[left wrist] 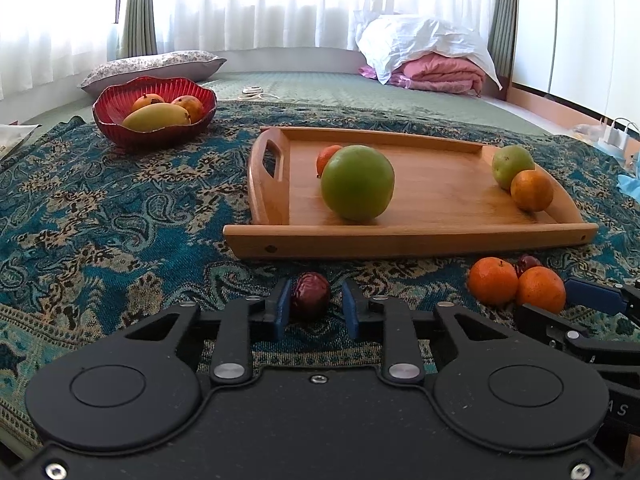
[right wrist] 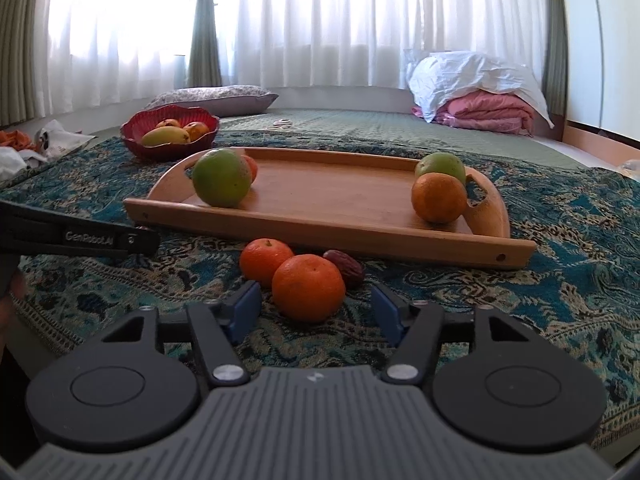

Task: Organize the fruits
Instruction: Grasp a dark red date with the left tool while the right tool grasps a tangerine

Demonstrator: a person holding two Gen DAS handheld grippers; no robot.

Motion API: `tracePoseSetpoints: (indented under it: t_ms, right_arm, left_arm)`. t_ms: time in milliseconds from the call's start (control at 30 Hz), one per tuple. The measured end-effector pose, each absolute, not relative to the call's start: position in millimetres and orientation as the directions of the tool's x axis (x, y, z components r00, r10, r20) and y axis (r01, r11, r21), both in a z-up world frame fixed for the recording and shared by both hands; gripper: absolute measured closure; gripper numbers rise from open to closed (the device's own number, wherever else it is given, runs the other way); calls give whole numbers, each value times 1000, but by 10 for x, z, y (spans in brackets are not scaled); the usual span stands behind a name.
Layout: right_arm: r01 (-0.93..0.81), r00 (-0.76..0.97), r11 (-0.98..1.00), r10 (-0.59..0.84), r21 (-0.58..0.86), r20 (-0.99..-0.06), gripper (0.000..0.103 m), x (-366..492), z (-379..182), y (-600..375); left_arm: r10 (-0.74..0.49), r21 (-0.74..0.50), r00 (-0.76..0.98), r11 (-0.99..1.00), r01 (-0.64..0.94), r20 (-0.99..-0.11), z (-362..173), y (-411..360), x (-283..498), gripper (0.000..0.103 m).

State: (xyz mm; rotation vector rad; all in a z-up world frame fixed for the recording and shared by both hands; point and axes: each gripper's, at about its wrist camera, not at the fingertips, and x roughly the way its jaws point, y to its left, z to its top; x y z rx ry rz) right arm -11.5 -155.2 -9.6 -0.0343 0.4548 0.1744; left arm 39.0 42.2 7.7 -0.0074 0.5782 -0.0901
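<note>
Smooth, satin-finished wooden tray (left wrist: pixel 420 236) on woven paisley cloth (left wrist: pixel 120 216). Glossy ribbed red bowl (left wrist: pixel 156 130), glass-like, near the cloth's far left corner. Wrinkled, dull-skinned date (left wrist: pixel 310 294) between matt blue pads (left wrist: pixel 283 308). Dimpled orange peel (right wrist: pixel 308 286); smooth green fruit (left wrist: pixel 357 182). Matt black plastic gripper (left wrist: pixel 316 308) with bright metal pins.

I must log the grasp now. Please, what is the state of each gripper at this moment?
Left gripper: nearly closed around the red date; right pad contact unclear.
Right gripper: open, its fingers either side of an orange mandarin, not touching it.
</note>
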Motion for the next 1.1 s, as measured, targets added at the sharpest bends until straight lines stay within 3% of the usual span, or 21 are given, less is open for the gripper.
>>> tracePoseSetpoints:
  t_ms: [167,333,533,733,1100]
  right_arm:
    - [-188,878,982,172,9,-446,31,-109,-85,-1546]
    - [-198,874,980,182,10,-450,51,-98,-77,-1518]
    - [-189,872,982,179,24,-456,59,-65,-64,-1524]
    - [-190,869,981,185,37,-458,61,-60,-53,-1543]
    - [-148,913,987,158,56,-377,62,-51,164,-1623]
  left_arm:
    - [-87,-24,839,996,88,-537,98,405,383,80]
    - [-86,-17,840,996,91,-535,108,389,392,81]
    - [-80,-11,829,996,89,-554,59,393,420,81]
    - [-73,-5,833,996,84,-549,50,387,421,83]
    - [-103,-4,869,993,115,-483,315,268,391,84]
